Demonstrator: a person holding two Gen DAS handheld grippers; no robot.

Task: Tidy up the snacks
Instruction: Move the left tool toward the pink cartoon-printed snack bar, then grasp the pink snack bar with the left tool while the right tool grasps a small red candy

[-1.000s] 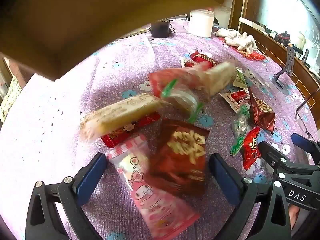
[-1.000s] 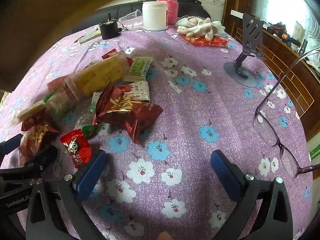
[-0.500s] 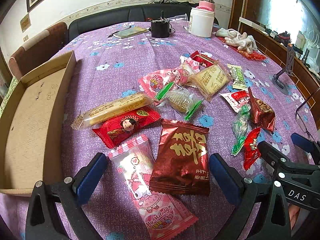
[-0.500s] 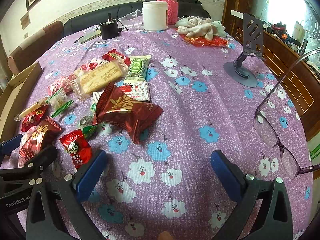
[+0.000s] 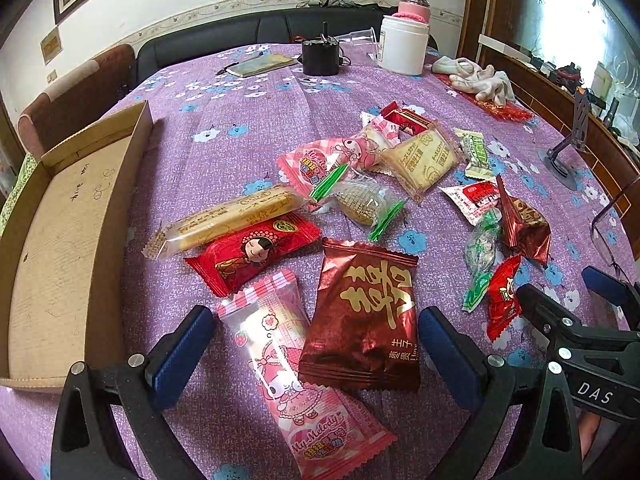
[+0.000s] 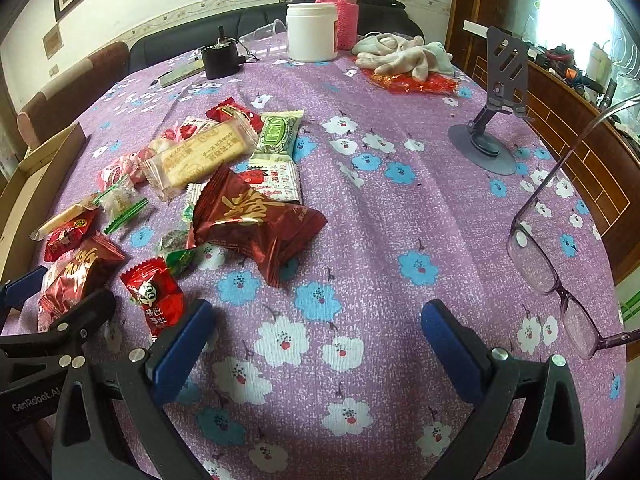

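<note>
Several wrapped snacks lie scattered on the purple flowered tablecloth (image 5: 248, 120). My left gripper (image 5: 314, 340) is open just above a pink My Melody pack (image 5: 296, 376) and a dark red foil pack (image 5: 364, 316). Beyond them lie a red doll pack (image 5: 252, 252) and a long biscuit bar (image 5: 232, 216). An empty cardboard box (image 5: 60, 240) rests at the left. My right gripper (image 6: 318, 328) is open over bare cloth. To its left sit a small red candy (image 6: 154, 296) and a puffed dark red bag (image 6: 252, 216).
A pair of glasses (image 6: 536, 264) lies at the right edge, with a grey phone stand (image 6: 496, 120) behind it. At the back stand a white jar (image 6: 312, 32), a pink-sleeved bottle (image 6: 340, 12), pale gloves (image 6: 400, 56) and a black device (image 6: 220, 62).
A second ago the cardboard box was up over the table and the snacks were blurred in motion. Now the box lies at the left and the snacks are still. Both grippers have stayed put.
</note>
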